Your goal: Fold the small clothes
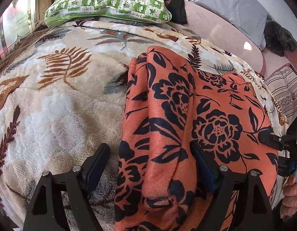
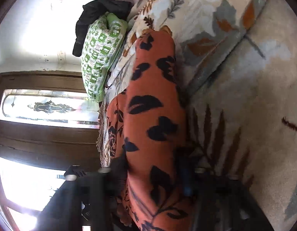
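An orange garment with black flowers (image 1: 196,115) lies on the plush leaf-print blanket (image 1: 62,100). My left gripper (image 1: 150,154) is open; its jaws stand wide apart astride a raised fold at the garment's left edge. My right gripper (image 1: 267,136) shows at the right edge of the left wrist view, at the garment's right border. In the right wrist view, tilted sideways and blurred, my right gripper (image 2: 148,169) has the garment (image 2: 152,105) running between its jaws, which look apart; no clear grip shows.
A green-and-white checked pillow (image 1: 108,2) lies at the head of the bed, with black cloth (image 1: 177,5) and a grey pillow (image 1: 235,5) beside it. A striped cushion (image 1: 285,92) lies at the right. A wooden door with glass panes (image 2: 42,107) shows in the right wrist view.
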A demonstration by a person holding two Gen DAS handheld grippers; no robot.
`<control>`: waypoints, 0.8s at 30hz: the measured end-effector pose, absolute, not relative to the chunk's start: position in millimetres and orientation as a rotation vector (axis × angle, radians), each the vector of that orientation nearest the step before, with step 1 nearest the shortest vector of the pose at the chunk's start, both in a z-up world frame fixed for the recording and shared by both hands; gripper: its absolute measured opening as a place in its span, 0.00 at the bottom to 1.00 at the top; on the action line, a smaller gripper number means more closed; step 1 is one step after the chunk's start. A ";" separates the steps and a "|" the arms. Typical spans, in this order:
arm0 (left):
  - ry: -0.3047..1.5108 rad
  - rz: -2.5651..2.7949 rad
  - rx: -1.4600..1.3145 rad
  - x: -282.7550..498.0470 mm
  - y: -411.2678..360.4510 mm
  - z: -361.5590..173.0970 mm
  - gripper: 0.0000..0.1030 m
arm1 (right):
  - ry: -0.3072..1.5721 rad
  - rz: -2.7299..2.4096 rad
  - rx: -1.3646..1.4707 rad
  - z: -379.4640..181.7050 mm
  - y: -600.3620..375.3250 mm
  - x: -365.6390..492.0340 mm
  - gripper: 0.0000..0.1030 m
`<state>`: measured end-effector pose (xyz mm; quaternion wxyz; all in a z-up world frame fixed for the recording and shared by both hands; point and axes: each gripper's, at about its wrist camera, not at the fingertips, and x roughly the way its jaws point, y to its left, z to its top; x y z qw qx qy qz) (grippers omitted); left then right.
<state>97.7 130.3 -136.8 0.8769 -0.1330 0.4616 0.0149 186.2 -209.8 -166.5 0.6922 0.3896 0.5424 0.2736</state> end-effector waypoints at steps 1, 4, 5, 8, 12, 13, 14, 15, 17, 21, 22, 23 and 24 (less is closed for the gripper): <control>0.958 0.029 -0.271 97.1 129.8 -137.0 0.84 | 1.186 0.604 0.821 -156.3 -206.5 179.9 0.33; 0.949 0.030 -0.270 97.2 128.5 -138.4 0.85 | 1.177 0.515 0.614 -154.1 -193.6 178.8 0.33; 0.947 0.031 -0.260 97.3 127.3 -137.9 0.85 | 1.228 0.470 0.611 -169.3 -195.4 183.9 0.50; 0.945 0.020 -0.280 96.3 130.9 -138.0 0.85 | 1.208 0.527 0.745 -160.2 -207.9 186.6 0.61; 0.942 0.023 -0.282 96.1 130.7 -137.8 0.85 | 1.113 0.570 0.853 -147.0 -223.4 207.5 0.80; 0.943 0.021 -0.287 96.3 131.6 -138.0 0.85 | 1.148 0.562 0.875 -157.5 -223.6 220.1 0.80; 0.944 0.018 -0.289 96.5 132.0 -138.3 0.85 | 1.217 0.548 0.907 -174.0 -221.8 232.3 0.79; 0.944 0.017 -0.291 96.3 132.6 -138.4 0.85 | 1.282 0.567 0.942 -187.2 -215.0 242.0 0.52; 0.941 0.011 -0.304 95.5 135.1 -138.9 0.85 | 1.254 0.557 0.775 -167.3 -196.8 243.9 0.37; 0.939 0.024 -0.290 97.1 131.1 -139.5 0.86 | 1.175 0.479 0.431 -145.4 -168.1 238.2 0.37; 0.936 0.023 -0.283 97.4 130.1 -139.3 0.86 | 1.227 0.464 0.441 -164.2 -169.7 243.9 0.44; 0.936 0.017 -0.290 97.2 131.4 -139.2 0.86 | 1.225 0.482 0.540 -171.5 -179.4 245.8 0.47; 0.936 0.011 -0.301 97.0 133.2 -139.5 0.86 | 1.226 0.494 0.598 -168.4 -186.2 244.9 0.53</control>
